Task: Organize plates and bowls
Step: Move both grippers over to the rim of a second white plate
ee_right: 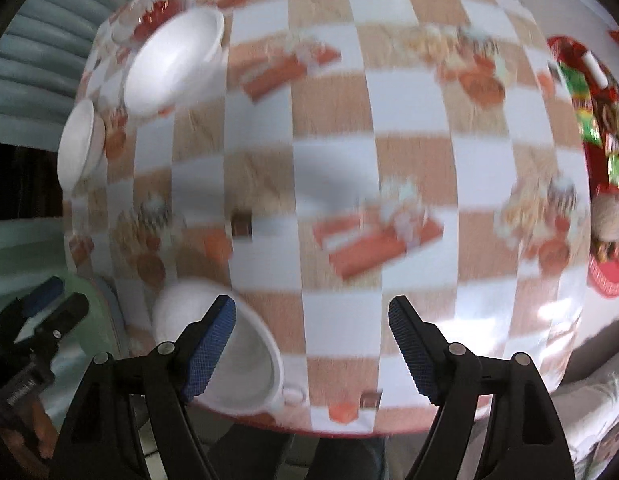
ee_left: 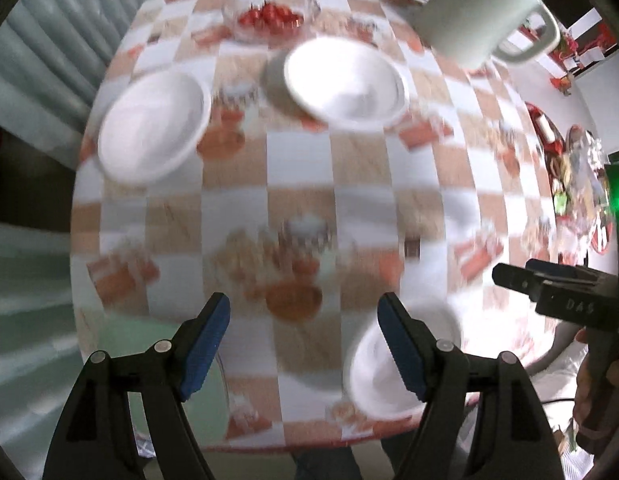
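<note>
Three white bowls stand on the checked tablecloth: one at the left, one at the far middle with a blurred grey shape under its left side, and one by the near edge. My left gripper hangs open above the cloth, nothing between its blue pads; its right finger overlaps the near bowl in the picture. My right gripper is open and empty too, the near bowl behind its left finger. The other two bowls lie far left. Each gripper shows in the other view.
A pale mug stands at the far right and a glass dish of red pieces at the back. A red tray of wrapped sweets fills the right edge. A pale green seat sits below the table's near left edge.
</note>
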`<state>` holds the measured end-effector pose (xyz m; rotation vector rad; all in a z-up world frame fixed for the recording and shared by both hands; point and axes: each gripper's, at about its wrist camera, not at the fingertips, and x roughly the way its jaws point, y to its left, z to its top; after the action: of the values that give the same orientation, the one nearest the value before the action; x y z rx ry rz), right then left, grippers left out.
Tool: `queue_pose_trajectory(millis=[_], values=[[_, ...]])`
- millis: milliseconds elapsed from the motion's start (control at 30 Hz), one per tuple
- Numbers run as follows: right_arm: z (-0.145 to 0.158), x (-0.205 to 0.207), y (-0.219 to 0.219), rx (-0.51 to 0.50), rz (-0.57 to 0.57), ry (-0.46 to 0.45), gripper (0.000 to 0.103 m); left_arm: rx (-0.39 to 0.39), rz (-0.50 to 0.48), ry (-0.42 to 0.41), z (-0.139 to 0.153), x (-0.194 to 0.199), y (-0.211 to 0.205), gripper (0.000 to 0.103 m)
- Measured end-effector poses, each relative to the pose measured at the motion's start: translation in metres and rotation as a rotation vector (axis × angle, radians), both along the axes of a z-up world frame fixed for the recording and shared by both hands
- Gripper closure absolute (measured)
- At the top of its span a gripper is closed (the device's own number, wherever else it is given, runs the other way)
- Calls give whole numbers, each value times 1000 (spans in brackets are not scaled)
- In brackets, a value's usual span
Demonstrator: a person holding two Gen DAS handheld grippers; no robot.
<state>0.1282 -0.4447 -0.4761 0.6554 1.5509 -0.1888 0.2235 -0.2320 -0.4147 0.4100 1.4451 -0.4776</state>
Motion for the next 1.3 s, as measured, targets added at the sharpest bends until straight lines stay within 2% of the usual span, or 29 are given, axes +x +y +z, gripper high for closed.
queue_pose_trajectory(millis=[100, 467, 633, 967, 1300], values=[[2, 24, -8, -4, 0, -16, 23, 1, -4, -20, 4, 19, -8, 24], [-16, 128, -21, -31, -4, -66, 23, 19, 91, -45, -27, 88, -56, 24], [-28, 164, -25, -36, -2, -76, 23, 55, 85, -69, -42, 111, -74, 24], [-60, 188, -26, -31, -2, -43, 23, 80, 87, -79, -64, 136, -81, 24], [-73, 203, -25, -48, 12, -50, 23, 109, 99, -76, -81, 154, -81, 24]])
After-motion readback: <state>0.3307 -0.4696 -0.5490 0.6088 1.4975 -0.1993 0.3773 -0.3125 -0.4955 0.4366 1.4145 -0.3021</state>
